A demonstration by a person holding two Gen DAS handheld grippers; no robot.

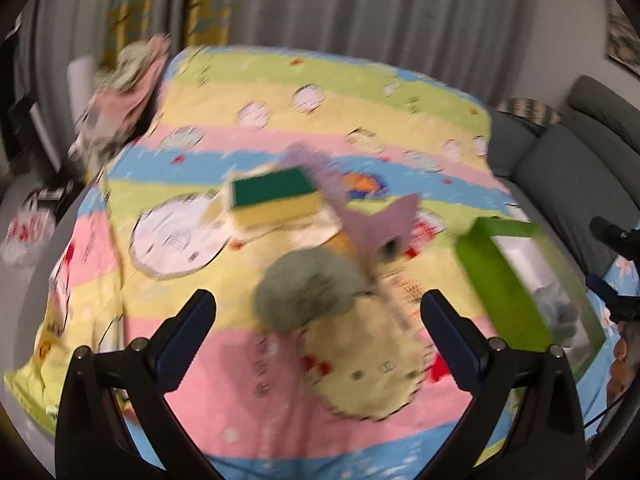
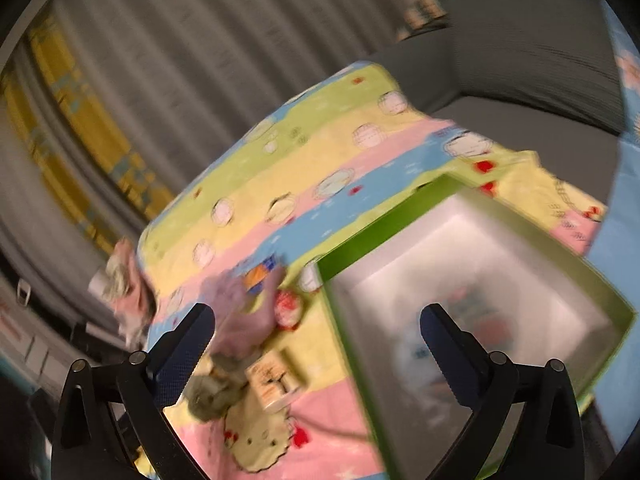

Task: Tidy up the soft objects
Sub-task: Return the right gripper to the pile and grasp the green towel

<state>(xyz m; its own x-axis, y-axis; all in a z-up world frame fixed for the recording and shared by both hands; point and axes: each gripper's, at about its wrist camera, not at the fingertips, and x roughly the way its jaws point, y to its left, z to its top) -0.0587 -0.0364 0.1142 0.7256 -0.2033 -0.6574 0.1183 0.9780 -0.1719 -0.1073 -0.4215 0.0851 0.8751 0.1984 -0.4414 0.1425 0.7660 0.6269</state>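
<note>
1. Grey pleated curtains (image 1: 400, 12) with a yellow patterned panel (image 1: 208, 4) hang behind a table covered by a pastel striped cloth (image 1: 280, 92) printed with cartoon figures; a grey ribbed sofa (image 1: 568, 184) stands beside it. Both views are motion-blurred.
2. Left gripper (image 1: 318, 312): jaws spread wide, nothing between them, pads touching nothing. Dark blue textured pads on black arms.
3. Right gripper (image 2: 316, 326): jaws likewise wide apart and empty, over the near corner of the box.
4. Soft objects lie in a loose pile mid-table, ahead of the left gripper: a block sponge (image 1: 276, 200), green scouring layer on yellow foam; a lilac cloth (image 1: 376, 224), thin and crumpled, partly raised; a grey-green fuzzy cloth (image 1: 304, 292), rounded lump, nearest the left gripper; a pale cloth (image 1: 312, 228) underneath the sponge.
5. Green box (image 2: 400, 224), open-topped, rectangular, white inside, sits on the table just beside the pile. Its contents are too blurred to identify; a bluish soft item shows in the left view (image 1: 556, 304).
6. A pink and grey bundle of fabric (image 1: 124, 96) hangs at the far table edge, well apart from the pile.
</note>
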